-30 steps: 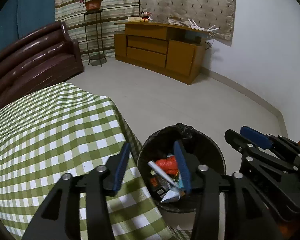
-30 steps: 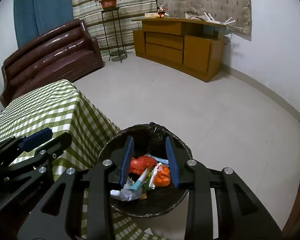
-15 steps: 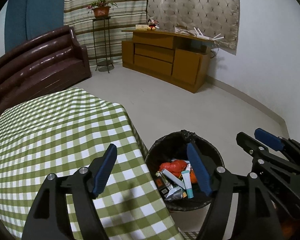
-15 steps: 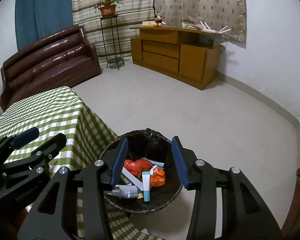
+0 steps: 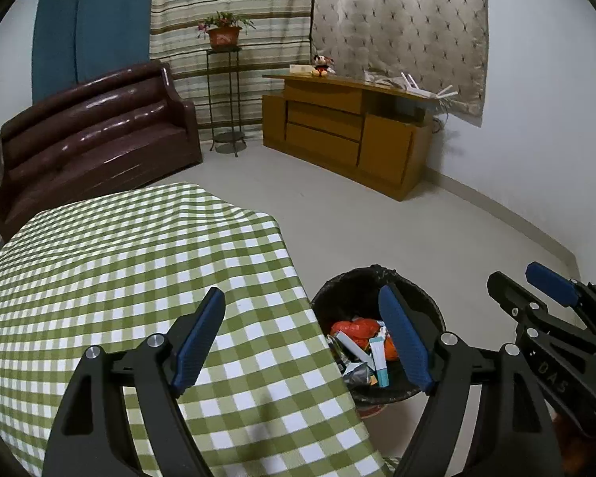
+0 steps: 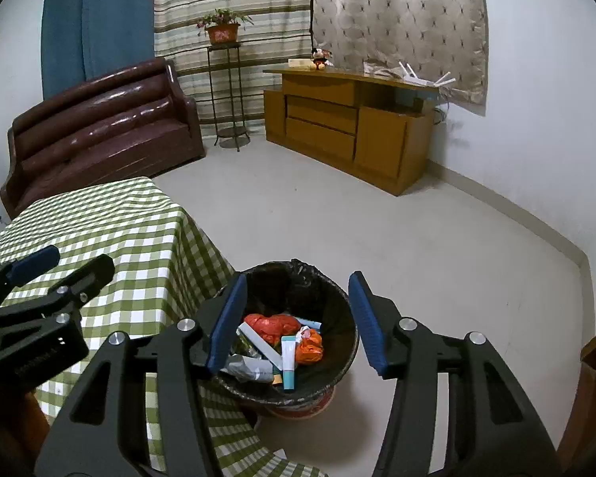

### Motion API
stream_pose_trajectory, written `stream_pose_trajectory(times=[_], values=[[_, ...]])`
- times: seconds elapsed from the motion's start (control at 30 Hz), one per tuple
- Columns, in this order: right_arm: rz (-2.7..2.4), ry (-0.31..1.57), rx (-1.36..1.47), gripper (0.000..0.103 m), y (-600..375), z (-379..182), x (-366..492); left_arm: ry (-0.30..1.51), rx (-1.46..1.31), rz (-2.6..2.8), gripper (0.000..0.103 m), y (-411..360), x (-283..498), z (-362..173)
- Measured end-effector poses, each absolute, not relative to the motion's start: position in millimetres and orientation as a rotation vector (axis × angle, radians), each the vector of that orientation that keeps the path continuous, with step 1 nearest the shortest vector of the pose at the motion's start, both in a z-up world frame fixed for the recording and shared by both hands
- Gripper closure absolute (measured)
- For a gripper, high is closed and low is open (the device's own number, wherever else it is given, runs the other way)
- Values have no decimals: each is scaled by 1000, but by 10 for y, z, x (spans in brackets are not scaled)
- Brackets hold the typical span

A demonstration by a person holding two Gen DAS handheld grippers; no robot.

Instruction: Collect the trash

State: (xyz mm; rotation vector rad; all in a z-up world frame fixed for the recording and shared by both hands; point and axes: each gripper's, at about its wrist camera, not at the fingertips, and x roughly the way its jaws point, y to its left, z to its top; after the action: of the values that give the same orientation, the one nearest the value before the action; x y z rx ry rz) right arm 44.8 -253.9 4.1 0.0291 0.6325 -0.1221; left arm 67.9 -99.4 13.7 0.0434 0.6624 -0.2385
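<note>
Both wide open, empty: left gripper (image 5: 302, 342), right gripper (image 6: 296, 320). Bin (image 6: 343, 310) off table corner (image 6: 171, 214); light, crushable trash (image 6: 282, 338), pinch edges.

The left black plastic tongs (image 5: 302, 342) have angular, cut-out arms, round silver screws at the joints and ribbed blue pads (image 5: 403, 342). The right black plastic tongs (image 6: 296, 322) match; faint pale lettering marks each body.
</note>
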Motion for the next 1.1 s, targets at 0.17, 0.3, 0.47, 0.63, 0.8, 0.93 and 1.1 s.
stream_pose_trajectory(times=[0.17, 0.3, 0.47, 0.63, 0.8, 0.93, 1.1], values=[[-115, 617, 27, 49, -2506, 95, 378, 640, 38, -220, 24, -960, 597, 208], [-110, 606, 23, 49, -2483, 126, 346, 629, 34, -210, 24, -911, 571, 219], [-109, 598, 19, 49, -2464, 155, 324, 628, 35, -212, 24, -899, 574, 230], [-108, 597, 19, 49, -2464, 153, 328, 627, 35, -211, 24, -891, 571, 226], [-109, 597, 20, 49, -2460, 154, 329, 627, 35, -213, 24, -882, 572, 223], [-108, 597, 19, 49, -2460, 154, 329, 627, 34, -212, 24, -880, 572, 221], [-108, 598, 19, 49, -2461, 149, 329, 626, 35, -212, 24, -883, 570, 219]])
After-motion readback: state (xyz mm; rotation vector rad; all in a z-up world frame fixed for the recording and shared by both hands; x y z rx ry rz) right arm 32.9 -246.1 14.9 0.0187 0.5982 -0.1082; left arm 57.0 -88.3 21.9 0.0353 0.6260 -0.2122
